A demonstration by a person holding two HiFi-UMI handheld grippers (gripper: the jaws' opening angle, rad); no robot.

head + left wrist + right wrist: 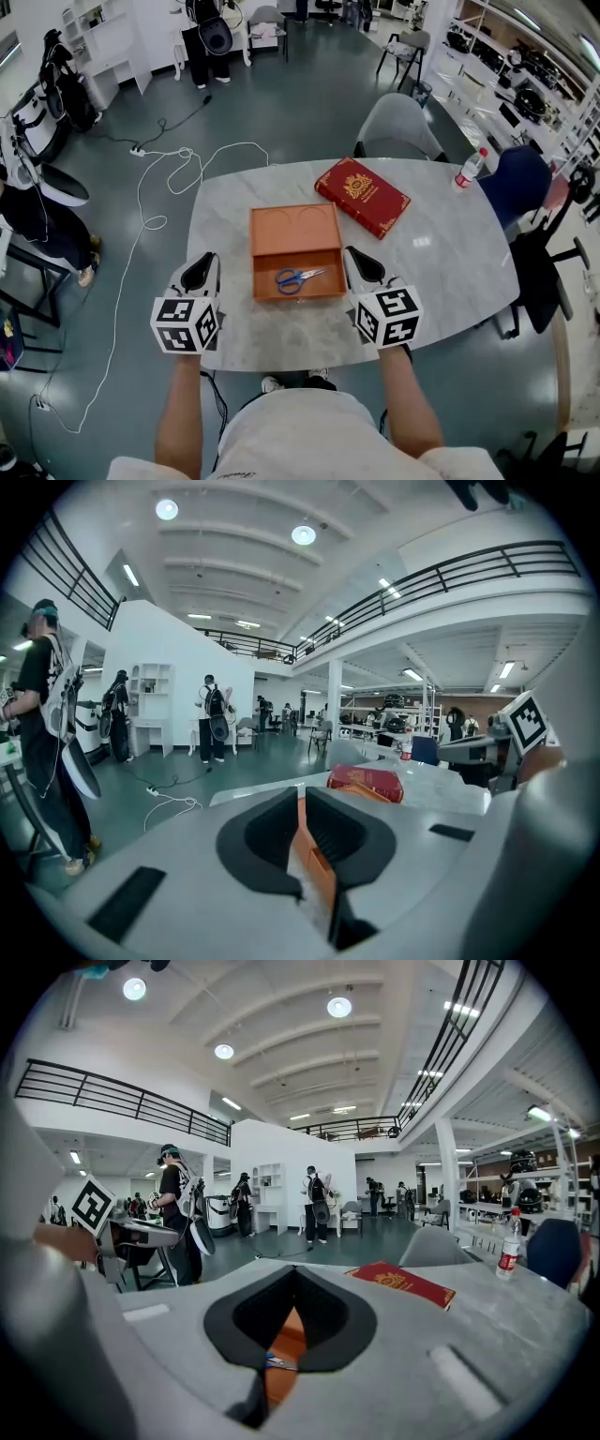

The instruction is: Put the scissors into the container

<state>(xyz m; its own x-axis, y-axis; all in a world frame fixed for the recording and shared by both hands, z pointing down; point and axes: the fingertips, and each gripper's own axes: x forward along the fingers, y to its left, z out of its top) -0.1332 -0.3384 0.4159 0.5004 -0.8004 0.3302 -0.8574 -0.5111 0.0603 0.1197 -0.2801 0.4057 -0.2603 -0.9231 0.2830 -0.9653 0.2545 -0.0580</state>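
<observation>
The blue-handled scissors (298,277) lie inside the open orange container (295,232), near its front wall, in the middle of the marble table (450,272). My left gripper (202,266) hovers at the container's left front corner, shut and empty. At the right front corner my right gripper (362,261) is likewise shut with nothing in it. Through the slit between the right gripper's jaws, the right gripper view shows the scissors (279,1363) on the orange floor (286,1335). The left gripper view shows only the container's orange wall (319,864).
A red book (362,196) lies just behind and to the right of the container. A water bottle (469,170) stands at the table's far right edge. A grey chair (398,127) sits behind the table. People stand farther back in the room.
</observation>
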